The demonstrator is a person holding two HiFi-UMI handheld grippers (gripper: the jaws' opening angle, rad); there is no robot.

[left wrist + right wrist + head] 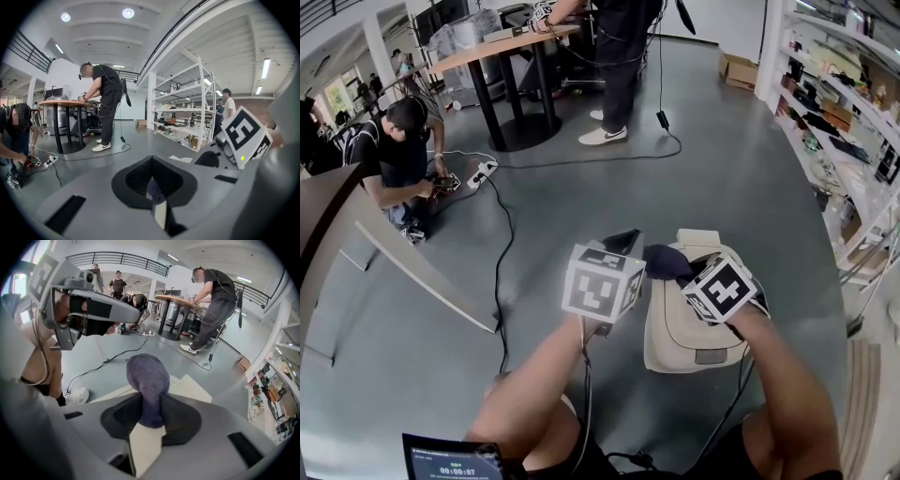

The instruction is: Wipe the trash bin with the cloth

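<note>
A beige trash bin [680,333] stands on the grey floor below my hands, and its cream lid [193,386] shows under the right gripper. My right gripper [682,268] is shut on a dark purple cloth [664,261], which it holds over the bin's top rim. In the right gripper view the cloth [148,380] bulges out from between the jaws of that gripper [148,414]. My left gripper [621,246] hovers just left of the bin, beside the cloth. Its jaws [153,191] look shut with nothing between them. The right gripper's marker cube [246,136] shows in the left gripper view.
A black cable [499,272] runs across the floor to a power strip [481,172] beside a crouching person [398,155]. A slanted board [422,272] lies at the left. A standing person [619,66] works at a round table [502,47]. Shelves [844,122] line the right side.
</note>
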